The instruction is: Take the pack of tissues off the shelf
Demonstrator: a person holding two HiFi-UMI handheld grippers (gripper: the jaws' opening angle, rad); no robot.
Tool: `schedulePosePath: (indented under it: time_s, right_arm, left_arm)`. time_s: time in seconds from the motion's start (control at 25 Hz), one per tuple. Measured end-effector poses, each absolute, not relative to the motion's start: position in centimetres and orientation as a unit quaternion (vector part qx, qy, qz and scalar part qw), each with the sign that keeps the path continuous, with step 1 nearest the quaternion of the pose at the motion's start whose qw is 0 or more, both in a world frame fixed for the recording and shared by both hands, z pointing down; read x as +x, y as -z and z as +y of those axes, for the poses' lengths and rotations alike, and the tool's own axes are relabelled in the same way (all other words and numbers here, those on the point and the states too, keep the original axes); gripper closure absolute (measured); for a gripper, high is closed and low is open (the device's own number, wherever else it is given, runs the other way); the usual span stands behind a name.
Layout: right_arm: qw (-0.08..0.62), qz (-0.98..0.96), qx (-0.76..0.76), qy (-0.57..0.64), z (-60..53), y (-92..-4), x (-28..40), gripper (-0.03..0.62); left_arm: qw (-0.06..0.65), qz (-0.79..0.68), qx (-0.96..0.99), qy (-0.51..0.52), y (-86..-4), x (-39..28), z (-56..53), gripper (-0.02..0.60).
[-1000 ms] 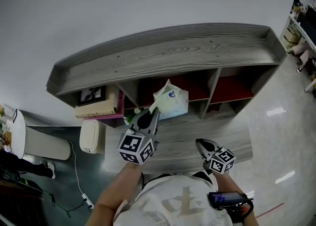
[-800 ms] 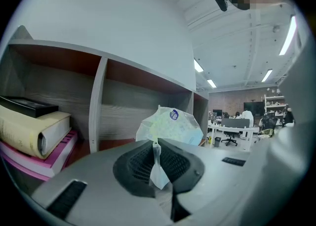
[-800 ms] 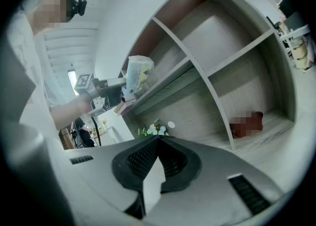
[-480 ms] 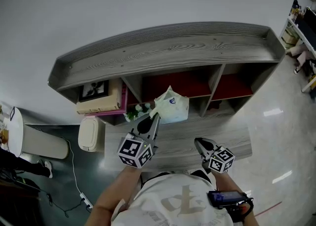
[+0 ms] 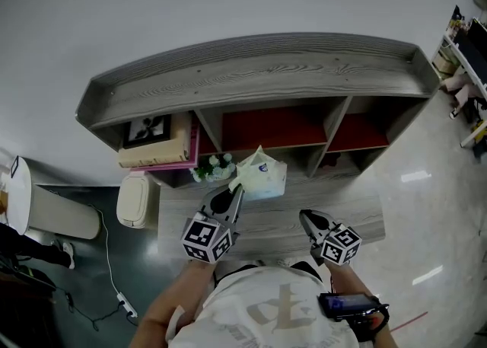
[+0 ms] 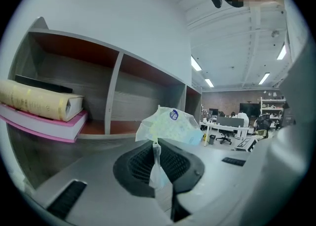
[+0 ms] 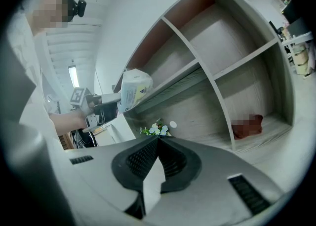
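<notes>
Head view: my left gripper (image 5: 234, 189) carries the pack of tissues (image 5: 262, 174) at its 1 o'clock, in front of the shelf (image 5: 251, 72). My right gripper (image 5: 306, 219) sits at the pack's 5 o'clock. Left gripper view: jaws pinching the pack's wrapper flap. Right gripper view: jaws pressed together, nothing between them; pack at 11 o'clock.

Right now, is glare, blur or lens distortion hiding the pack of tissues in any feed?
No. Head view: fisheye bows the shelf into an arc, glare patches lie on the floor, pack of tissues is sharp. Left gripper view: dark round vignette, bright ceiling strips, pack crisp at the fingers. Right gripper view: heavy edge bending, pack small but readable.
</notes>
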State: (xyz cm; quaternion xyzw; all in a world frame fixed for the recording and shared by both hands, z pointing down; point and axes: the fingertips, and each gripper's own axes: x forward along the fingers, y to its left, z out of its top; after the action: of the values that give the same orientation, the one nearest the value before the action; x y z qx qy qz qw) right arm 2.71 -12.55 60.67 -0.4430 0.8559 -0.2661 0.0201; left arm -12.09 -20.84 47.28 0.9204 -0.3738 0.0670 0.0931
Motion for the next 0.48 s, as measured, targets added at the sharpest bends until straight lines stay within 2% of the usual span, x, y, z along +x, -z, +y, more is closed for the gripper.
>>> schedulePosePath:
  time_s: [0.48]
  right_arm:
    - [0.011, 0.862, -0.438, 0.255, -13.2, -60.7, 1.5, 0.588]
  left_arm:
    - [0.111, -0.401, 0.905, -0.084, -51.2, -16.0, -19.2, 0.574]
